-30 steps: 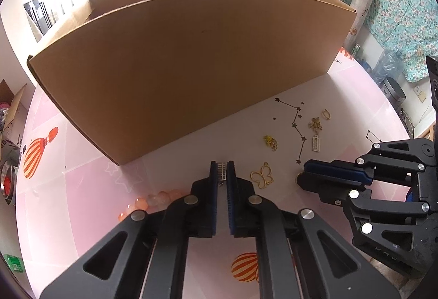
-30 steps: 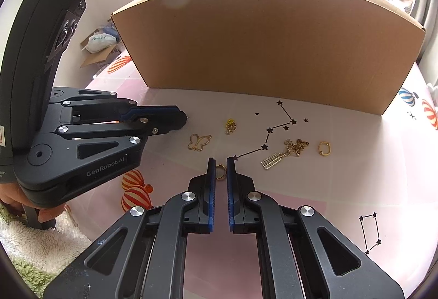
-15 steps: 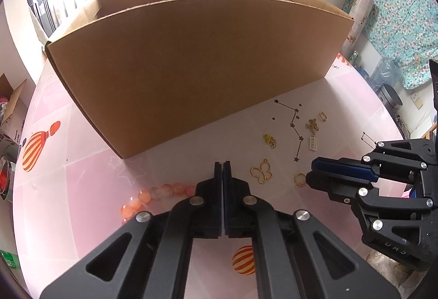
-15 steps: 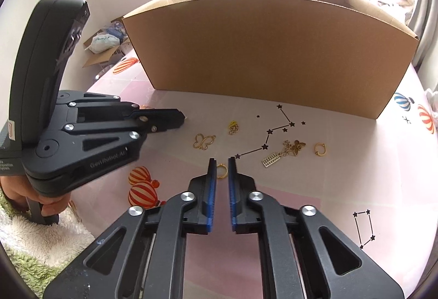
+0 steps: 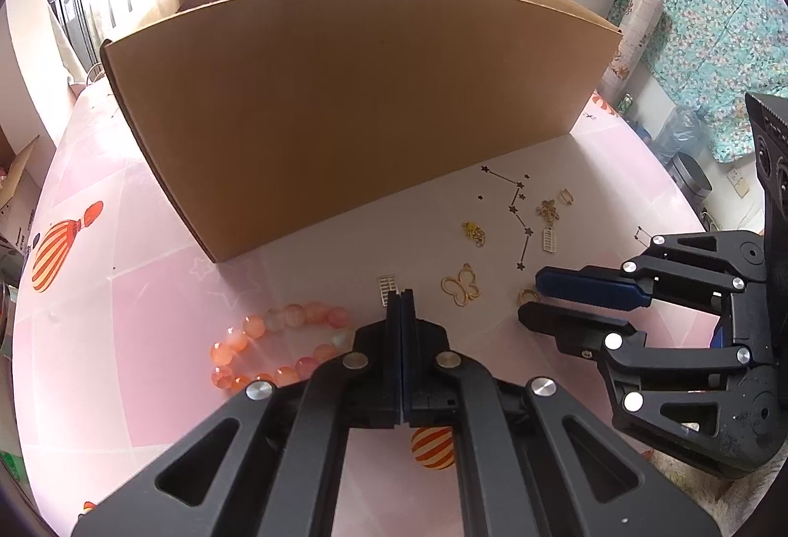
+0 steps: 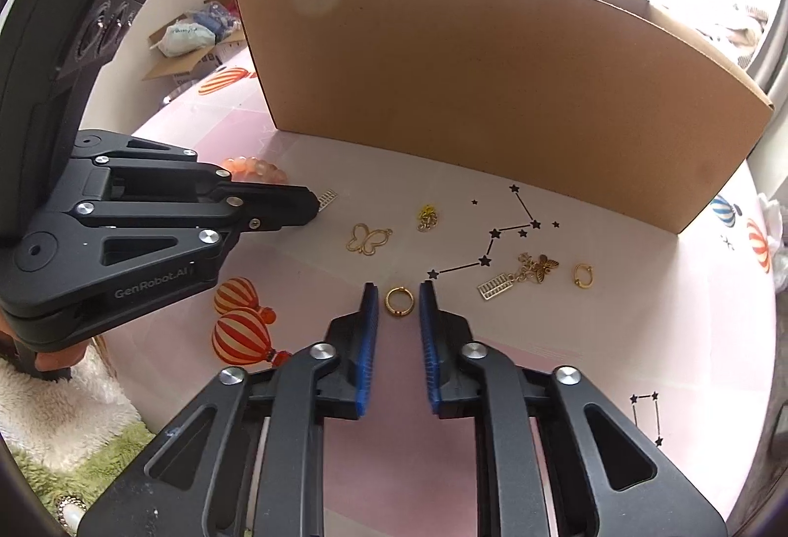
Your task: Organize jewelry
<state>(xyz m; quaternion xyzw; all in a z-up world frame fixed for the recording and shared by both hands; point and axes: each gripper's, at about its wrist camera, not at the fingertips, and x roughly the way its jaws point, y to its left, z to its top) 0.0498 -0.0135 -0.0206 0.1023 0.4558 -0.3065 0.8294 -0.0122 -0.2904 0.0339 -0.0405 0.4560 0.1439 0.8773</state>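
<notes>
A tall cardboard box stands on the pink counter. In front of it, the left tool is pressed together, pinching a small ladder charm, bead bracelet beside it. The right tool is spread around a gold ring, butterfly charm nearer the box.

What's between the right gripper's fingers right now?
A small gold ring lies on the table between the open fingers of the right gripper, touching neither pad. The right wrist view shows it.
</notes>
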